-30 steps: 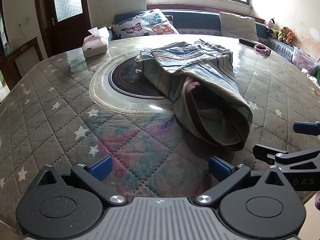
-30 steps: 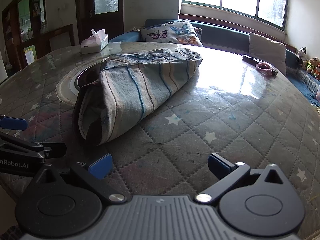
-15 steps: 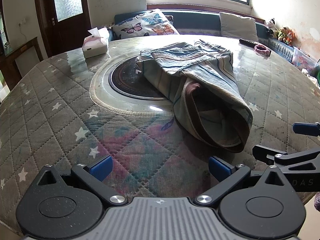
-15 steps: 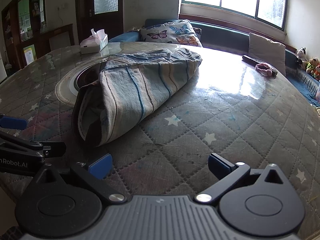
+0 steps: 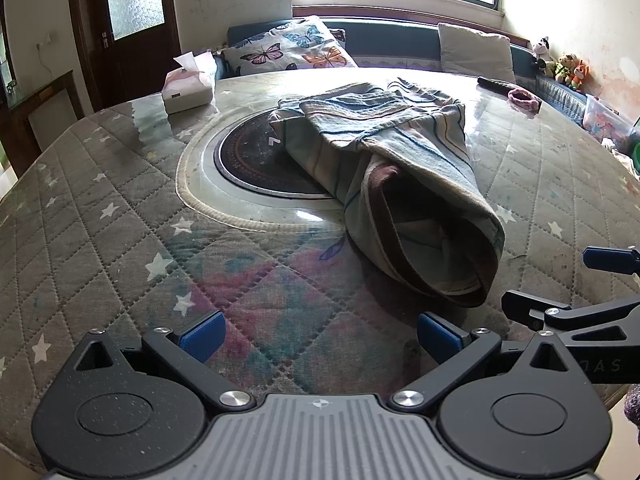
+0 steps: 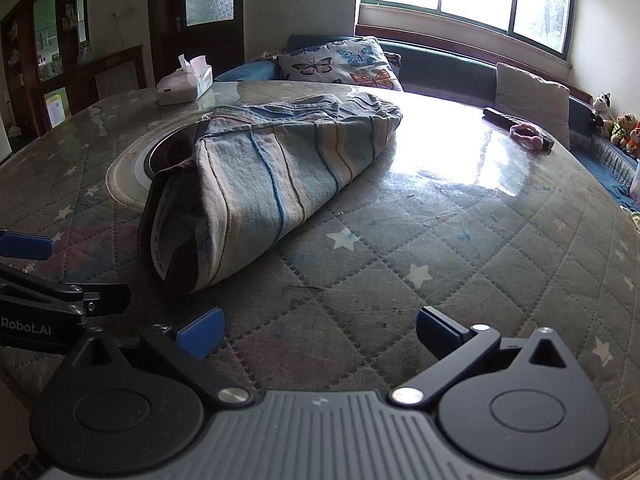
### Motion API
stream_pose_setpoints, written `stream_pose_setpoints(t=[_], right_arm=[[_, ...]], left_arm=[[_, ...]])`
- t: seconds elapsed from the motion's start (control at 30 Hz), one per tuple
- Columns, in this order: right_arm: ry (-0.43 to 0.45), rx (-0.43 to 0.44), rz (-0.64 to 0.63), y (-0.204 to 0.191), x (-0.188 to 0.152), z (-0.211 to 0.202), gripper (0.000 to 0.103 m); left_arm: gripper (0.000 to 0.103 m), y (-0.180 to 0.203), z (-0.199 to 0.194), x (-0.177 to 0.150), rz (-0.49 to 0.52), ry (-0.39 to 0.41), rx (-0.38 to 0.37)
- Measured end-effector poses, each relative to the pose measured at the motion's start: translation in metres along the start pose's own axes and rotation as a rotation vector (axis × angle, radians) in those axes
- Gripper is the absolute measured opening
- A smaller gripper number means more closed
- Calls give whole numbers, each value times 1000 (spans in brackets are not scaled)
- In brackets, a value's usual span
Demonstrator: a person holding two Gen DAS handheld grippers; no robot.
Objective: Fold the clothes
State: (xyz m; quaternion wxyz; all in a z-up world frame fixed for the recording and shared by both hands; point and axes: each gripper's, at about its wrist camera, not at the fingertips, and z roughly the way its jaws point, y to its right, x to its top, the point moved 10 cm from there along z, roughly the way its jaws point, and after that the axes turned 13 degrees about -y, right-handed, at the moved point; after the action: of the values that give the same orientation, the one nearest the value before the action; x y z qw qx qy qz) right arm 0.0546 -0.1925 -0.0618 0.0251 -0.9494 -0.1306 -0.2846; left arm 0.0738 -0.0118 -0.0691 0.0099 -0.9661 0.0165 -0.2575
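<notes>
- Striped garment [image 5: 384, 160] lies bunched mid-bench [image 5: 120, 216], hem gaping toward both claws.
- Left claw [image 5: 318, 330] and right claw [image 6: 318, 326]: spread wide, empty.
- Risk: pinching one layer only, probably dragging the bundle skewed.

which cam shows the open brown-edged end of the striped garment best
The left wrist view: the garment mouth faces that camera, so the brown hem and the inside show as a full loop. The right wrist view catches that end edge-on at its left, mostly showing the striped outer side.

One garment [image 5: 400, 168], two pillows [image 5: 292, 50], one tissue box [image 5: 187, 88]
</notes>
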Motion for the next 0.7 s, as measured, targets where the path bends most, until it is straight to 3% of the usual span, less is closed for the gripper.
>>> stream_pose_setpoints(t=[0.7], right_arm=[[12, 18, -4, 0, 19, -3, 103]], left_arm=[[103, -9, -2, 22, -3, 16, -4]])
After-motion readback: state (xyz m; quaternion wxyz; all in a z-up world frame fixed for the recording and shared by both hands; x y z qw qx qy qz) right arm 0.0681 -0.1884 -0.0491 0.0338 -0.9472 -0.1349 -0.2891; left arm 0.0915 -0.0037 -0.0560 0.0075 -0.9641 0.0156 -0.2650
